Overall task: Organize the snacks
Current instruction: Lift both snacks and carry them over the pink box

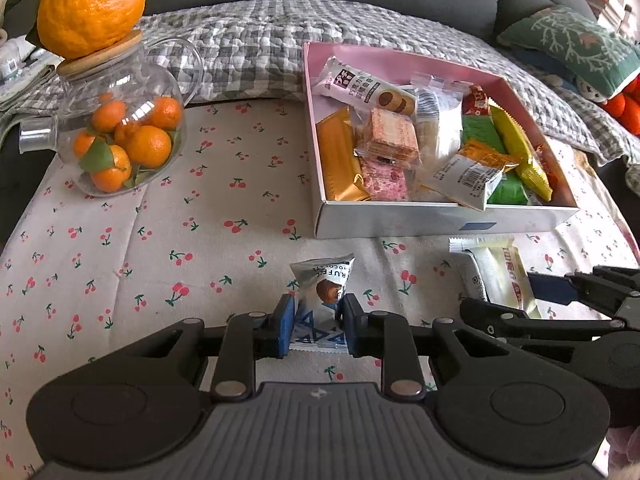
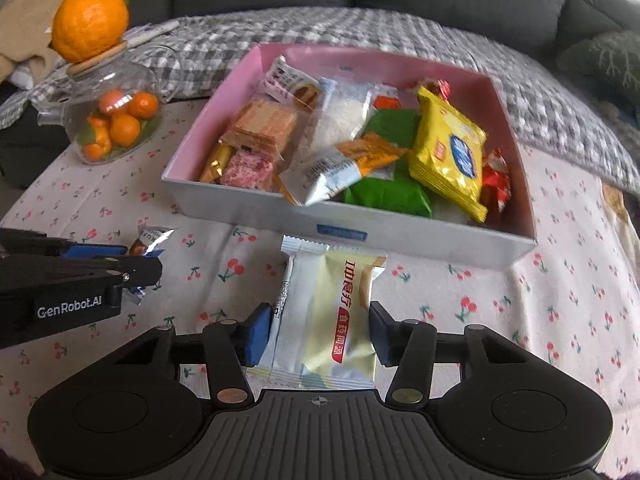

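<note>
On the cherry-print cloth, my left gripper is shut on a small silver chocolate truffle packet, one blue pad on each side. It also shows in the right wrist view, where the left gripper sits at the left with that packet. My right gripper has both pads touching the side edges of a cream-and-silver snack packet that lies flat just before the box. The pink-lined box holds several wrapped snacks. In the left wrist view the right gripper straddles the cream packet.
A glass teapot of mandarins stands at the back left with a big orange on its lid. A grey checked blanket and a dark sofa lie behind the box. A green cushion is at the far right.
</note>
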Action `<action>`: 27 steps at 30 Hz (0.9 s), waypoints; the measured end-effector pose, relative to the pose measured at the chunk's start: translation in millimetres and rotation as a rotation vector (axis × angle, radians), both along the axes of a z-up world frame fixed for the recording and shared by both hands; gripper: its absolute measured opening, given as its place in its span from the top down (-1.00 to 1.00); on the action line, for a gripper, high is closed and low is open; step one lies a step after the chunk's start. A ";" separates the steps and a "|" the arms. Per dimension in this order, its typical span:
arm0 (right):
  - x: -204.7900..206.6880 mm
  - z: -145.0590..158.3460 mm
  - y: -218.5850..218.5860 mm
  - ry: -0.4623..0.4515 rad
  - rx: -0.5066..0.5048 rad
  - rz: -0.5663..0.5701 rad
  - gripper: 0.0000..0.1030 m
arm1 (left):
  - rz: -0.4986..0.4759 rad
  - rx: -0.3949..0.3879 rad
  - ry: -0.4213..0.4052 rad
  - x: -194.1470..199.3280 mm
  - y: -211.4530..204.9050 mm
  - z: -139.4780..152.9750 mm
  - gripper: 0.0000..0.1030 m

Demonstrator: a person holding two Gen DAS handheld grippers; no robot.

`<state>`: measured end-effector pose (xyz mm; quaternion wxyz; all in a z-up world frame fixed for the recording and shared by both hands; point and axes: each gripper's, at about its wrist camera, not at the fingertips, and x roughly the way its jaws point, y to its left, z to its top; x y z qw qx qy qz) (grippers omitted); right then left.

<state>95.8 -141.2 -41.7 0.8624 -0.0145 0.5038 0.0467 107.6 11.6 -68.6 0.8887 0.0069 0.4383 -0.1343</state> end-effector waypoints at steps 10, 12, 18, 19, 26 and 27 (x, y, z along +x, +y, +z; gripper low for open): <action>-5.1 22.0 -42.4 0.093 0.159 -0.166 0.03 | 0.015 -0.091 0.019 -6.4 2.5 14.5 0.59; -8.2 31.5 -51.2 0.087 0.186 -0.180 0.03 | 0.015 -0.100 0.015 -7.9 2.6 20.3 0.59; -10.6 54.0 -74.6 0.045 0.244 -0.236 0.03 | 0.020 -0.177 -0.011 -7.8 3.7 40.4 0.59; -10.1 57.8 -79.0 0.039 0.259 -0.250 0.03 | 0.020 -0.186 -0.016 -7.2 3.3 44.6 0.59; 18.0 80.0 -100.5 0.000 0.348 -0.284 0.03 | -0.012 -0.169 -0.083 9.7 -12.0 73.4 0.60; 23.4 81.5 -103.4 -0.006 0.354 -0.291 0.03 | -0.015 -0.171 -0.090 14.6 -14.3 76.4 0.60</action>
